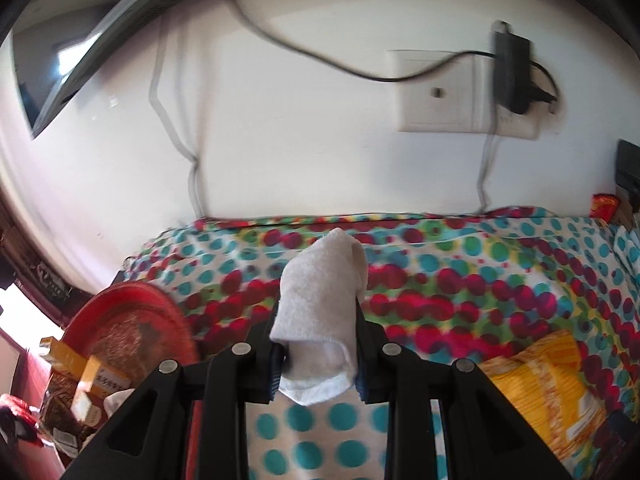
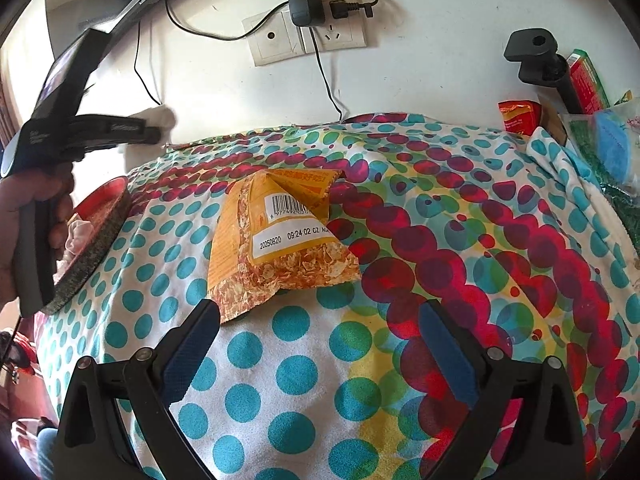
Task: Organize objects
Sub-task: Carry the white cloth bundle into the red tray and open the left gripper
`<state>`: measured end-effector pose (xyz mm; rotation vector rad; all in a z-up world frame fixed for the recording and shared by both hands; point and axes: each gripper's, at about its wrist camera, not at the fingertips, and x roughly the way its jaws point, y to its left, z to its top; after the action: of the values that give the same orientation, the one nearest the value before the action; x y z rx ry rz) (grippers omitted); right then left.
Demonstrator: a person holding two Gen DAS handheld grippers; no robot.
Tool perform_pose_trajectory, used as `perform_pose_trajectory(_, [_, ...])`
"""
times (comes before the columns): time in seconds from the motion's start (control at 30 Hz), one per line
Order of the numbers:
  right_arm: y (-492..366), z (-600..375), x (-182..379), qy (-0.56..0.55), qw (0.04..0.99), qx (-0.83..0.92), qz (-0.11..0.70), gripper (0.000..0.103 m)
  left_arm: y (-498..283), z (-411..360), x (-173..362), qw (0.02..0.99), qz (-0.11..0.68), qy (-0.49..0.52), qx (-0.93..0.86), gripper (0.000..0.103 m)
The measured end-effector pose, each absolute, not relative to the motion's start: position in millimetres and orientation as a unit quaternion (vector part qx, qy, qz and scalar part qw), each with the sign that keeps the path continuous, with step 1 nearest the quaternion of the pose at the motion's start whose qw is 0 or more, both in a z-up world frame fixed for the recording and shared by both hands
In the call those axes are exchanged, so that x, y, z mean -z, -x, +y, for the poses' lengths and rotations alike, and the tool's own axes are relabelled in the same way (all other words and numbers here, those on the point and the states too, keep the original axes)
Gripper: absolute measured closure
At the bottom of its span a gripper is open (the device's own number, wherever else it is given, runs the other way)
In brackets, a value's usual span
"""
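Note:
My left gripper point(image 1: 318, 344) is shut on a rolled white towel point(image 1: 320, 304) and holds it above the dotted cloth; it also shows in the right wrist view point(image 2: 160, 128) at the far left, with the towel point(image 2: 162, 117) in it. My right gripper point(image 2: 320, 320) is open and empty, low over the cloth, just in front of an orange snack packet point(image 2: 280, 236) that lies flat with a barcode label up. The packet also shows at the lower right of the left wrist view point(image 1: 548, 392).
A red round tray point(image 1: 132, 332) with a patterned rim sits at the left edge, also in the right wrist view point(image 2: 96, 240). Small boxes point(image 1: 80, 380) lie beside it. Packets and a black clamp point(image 2: 536, 56) crowd the far right. A wall socket with cables point(image 2: 308, 32) is behind.

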<state>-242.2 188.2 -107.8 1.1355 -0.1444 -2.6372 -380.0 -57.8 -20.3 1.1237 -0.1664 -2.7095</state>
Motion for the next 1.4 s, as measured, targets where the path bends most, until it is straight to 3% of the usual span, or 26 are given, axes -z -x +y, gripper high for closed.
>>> perform_pose_trajectory(0.67, [244, 183, 109, -0.397, 0.14, 0.906, -0.043, 0.001, 346, -296, 16, 0.244, 0.062, -0.415, 0.874, 0.076])
perform_pose_trajectory(1.27, [245, 182, 110, -0.403, 0.138, 0.904, -0.041, 0.0, 372, -350, 53, 0.265, 0.089, -0.448, 0.849, 0.074])
perform_pose_trajectory(1.4, [246, 182, 110, -0.403, 0.139, 0.904, -0.04, 0.0, 375, -355, 58, 0.277, 0.089, -0.453, 0.843, 0.063])
